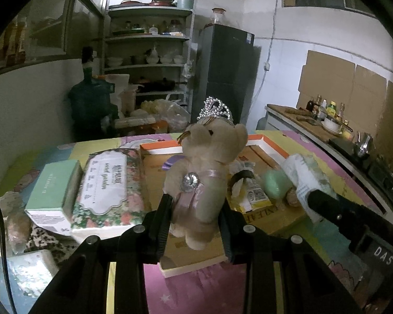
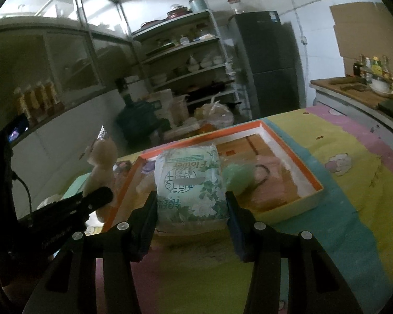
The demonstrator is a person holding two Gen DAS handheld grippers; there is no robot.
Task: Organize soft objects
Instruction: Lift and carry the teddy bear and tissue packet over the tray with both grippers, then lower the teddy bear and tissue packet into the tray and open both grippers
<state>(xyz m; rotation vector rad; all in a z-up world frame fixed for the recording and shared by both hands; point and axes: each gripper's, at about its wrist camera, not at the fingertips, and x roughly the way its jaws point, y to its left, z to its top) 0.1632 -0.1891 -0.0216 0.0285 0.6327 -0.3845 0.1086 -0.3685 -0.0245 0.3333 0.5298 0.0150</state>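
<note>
White walls; metal shelf rack [image 1: 146,49] beside dark fridge [image 1: 226,70]; wooden counter [image 1: 314,123] right; dim light.

Bear [image 1: 196,183] lower body hid btwn fingers; tissue pack [image 2: 191,185] print blurred; tray [image 2: 296,162] contents indistinct.

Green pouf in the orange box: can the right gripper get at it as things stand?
Probably not. The right gripper has its jaws shut on the tissue pack, which sits between it and the green pouf just behind in the orange box.
</note>
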